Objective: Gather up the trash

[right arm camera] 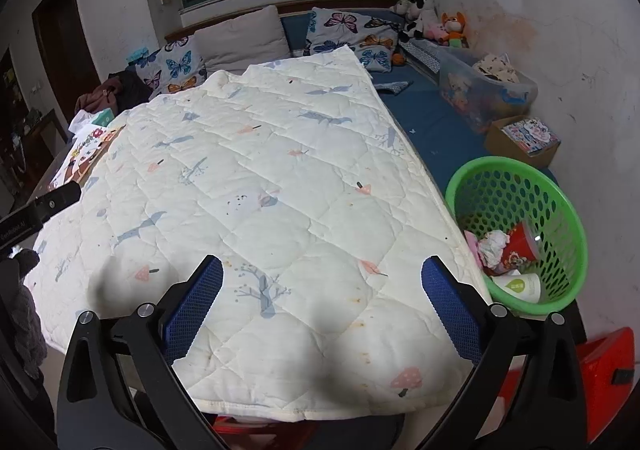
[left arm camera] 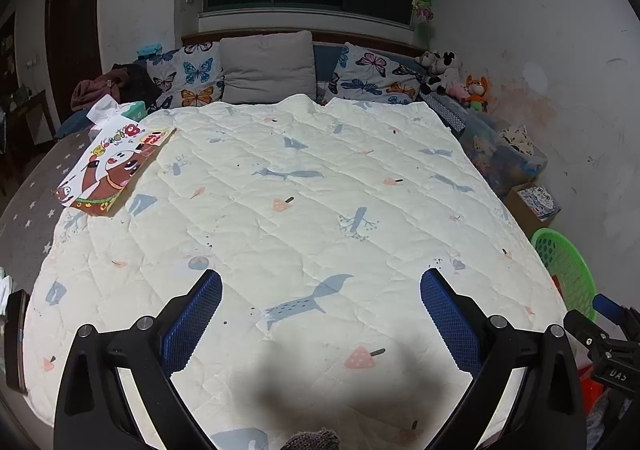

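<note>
Both your tools, the left tool (left arm camera: 320,314) and right tool (right arm camera: 322,310), hang spread and empty over the quilt (right arm camera: 260,190); the green basket (right arm camera: 560,202) with its trash (right arm camera: 508,250) sits lower right, nearer your right hand.

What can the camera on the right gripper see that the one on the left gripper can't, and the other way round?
Only the right wrist view looks into the green perforated plastic basket, showing a crumpled white paper wad, a red printed paper cup and a white paper cup with a green leaf logo. Only the left wrist view shows the cartoon bear picture book in full. Both show the cream quilted blanket, the butterfly-print pillows and open blue-padded grippers, left gripper and right gripper, holding nothing.
</note>
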Demonstrator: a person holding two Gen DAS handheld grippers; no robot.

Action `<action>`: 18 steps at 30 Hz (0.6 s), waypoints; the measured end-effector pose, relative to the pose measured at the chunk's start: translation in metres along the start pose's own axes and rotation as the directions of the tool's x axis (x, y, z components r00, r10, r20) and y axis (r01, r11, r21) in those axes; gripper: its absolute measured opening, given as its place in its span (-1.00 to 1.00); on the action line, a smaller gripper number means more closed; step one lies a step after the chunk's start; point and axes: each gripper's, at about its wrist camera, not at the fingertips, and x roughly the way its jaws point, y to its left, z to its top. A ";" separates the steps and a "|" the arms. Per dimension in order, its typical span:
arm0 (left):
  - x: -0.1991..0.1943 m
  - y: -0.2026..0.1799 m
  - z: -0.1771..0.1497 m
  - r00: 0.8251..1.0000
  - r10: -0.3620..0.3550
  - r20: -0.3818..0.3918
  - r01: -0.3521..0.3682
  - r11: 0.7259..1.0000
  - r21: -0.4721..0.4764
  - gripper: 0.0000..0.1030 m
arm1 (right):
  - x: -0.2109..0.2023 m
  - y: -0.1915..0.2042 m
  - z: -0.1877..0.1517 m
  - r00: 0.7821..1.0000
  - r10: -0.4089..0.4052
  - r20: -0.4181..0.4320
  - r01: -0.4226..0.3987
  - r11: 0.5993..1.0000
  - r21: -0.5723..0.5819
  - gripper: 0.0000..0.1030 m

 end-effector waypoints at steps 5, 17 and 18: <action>-0.001 0.001 -0.001 1.000 0.000 -0.001 0.000 1.000 -0.005 0.87 | 0.003 0.002 -0.001 1.000 0.004 -0.008 -0.004 1.000 0.001 0.92; 0.001 0.003 -0.006 1.000 0.009 -0.023 -0.009 1.000 -0.012 0.87 | 0.007 0.005 -0.003 1.000 0.014 -0.022 -0.014 1.000 -0.005 0.92; 0.001 0.003 -0.007 1.000 0.012 -0.024 -0.012 1.000 -0.011 0.87 | 0.007 0.005 -0.003 1.000 0.013 -0.021 -0.013 1.000 -0.006 0.92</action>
